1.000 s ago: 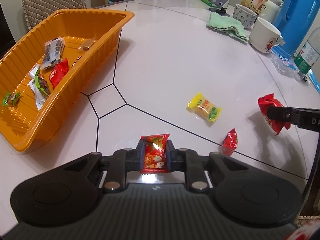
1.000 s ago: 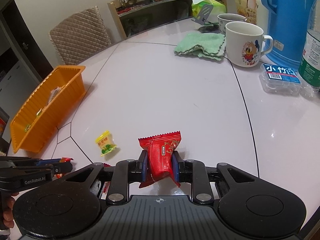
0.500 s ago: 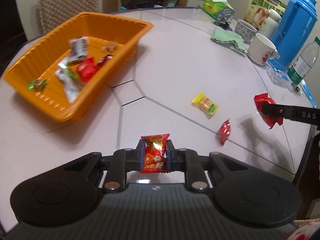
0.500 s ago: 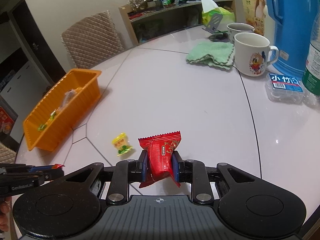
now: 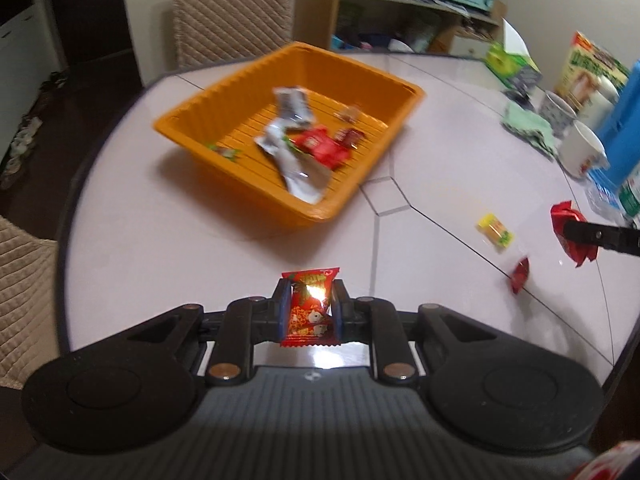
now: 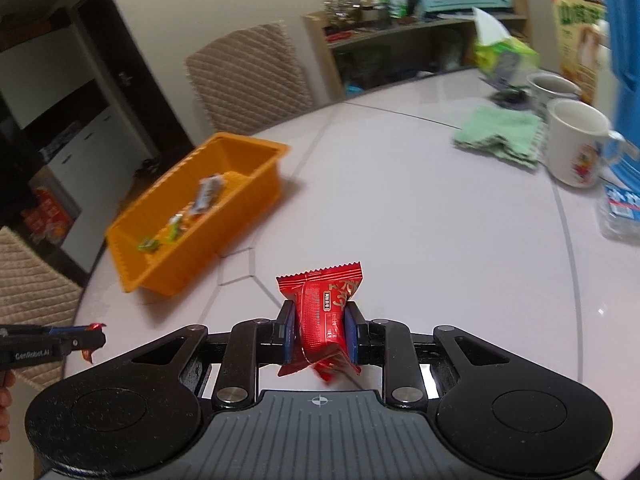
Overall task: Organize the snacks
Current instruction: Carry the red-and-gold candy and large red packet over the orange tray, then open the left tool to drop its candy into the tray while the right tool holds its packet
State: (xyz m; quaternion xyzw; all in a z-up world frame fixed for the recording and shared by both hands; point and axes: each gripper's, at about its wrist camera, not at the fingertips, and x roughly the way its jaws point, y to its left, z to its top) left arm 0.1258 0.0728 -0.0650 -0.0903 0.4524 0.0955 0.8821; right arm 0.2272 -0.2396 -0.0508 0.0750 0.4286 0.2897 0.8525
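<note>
My left gripper [image 5: 308, 300] is shut on a red printed snack packet [image 5: 309, 307], held above the table in front of the orange tray [image 5: 324, 212]. The tray holds several wrapped snacks [image 5: 316, 146]. My right gripper [image 6: 319, 330] is shut on a plain red snack packet [image 6: 324, 312], also above the table; it shows at the right edge of the left wrist view [image 5: 572, 234]. A yellow candy [image 5: 495, 232] and a small red candy [image 5: 520, 276] lie loose on the table. The tray also shows in the right wrist view [image 6: 160, 276].
A white mug [image 6: 574, 148], green cloth [image 6: 502, 136], blue jug [image 6: 624, 64], tissue pack [image 6: 504, 56] and water bottle pack [image 6: 620, 208] stand at the table's right. Quilted chairs [image 6: 248, 80] stand behind and left of the round white table [image 6: 400, 208].
Both grippers have risen and swung left toward the tray, each still holding its packet. The tray now lies ahead of the left gripper instead of at the far left.
</note>
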